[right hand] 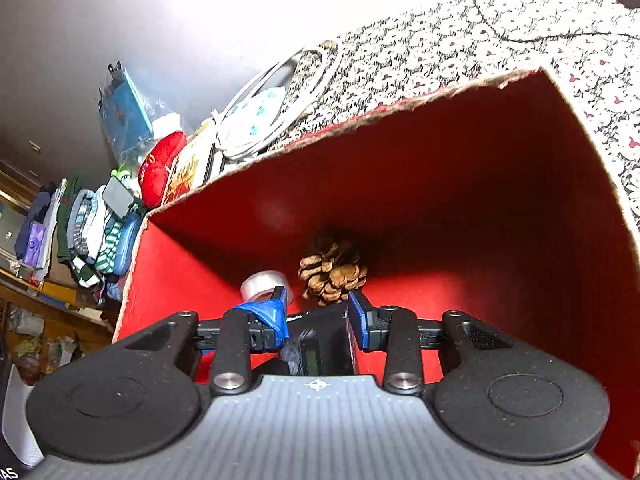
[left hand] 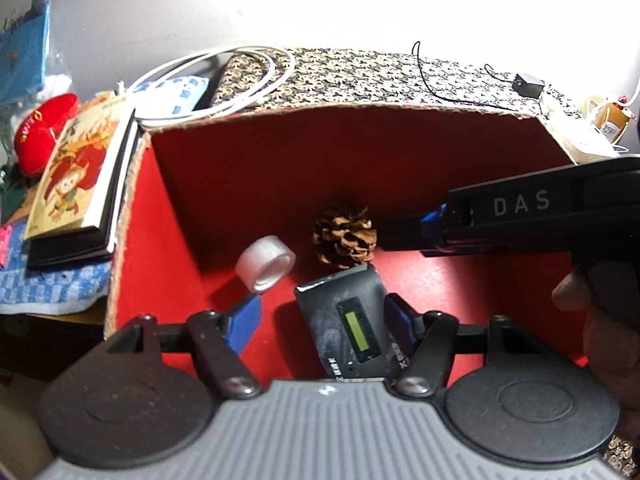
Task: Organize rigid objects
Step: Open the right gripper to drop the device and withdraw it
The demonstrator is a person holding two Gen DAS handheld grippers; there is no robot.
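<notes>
Closest to the left lens: left gripper, blue fingers spread wide, poised over the box. Box open-topped, red inside, with raw cardboard edges, standing on a patterned cloth. Right gripper reaching in from the right side, tip near the back wall, jaws set narrower than the left pair. Outside the left wall, a book with a cartoon cover, lying on a blue checked towel. Beyond the back wall, a coil of white cable on the cloth. On the red floor, a black device with a green screen, lying flat between the left fingers: right one at its edge, left one clear of it, so no grip there. Seen from the right wrist, same device below and between the right fingers; cannot tell whether those pads press on it. Behind the device, against the back wall, a pine cone. Left of the cone and apart from it, a silvery tape roll tipped on its side.
</notes>
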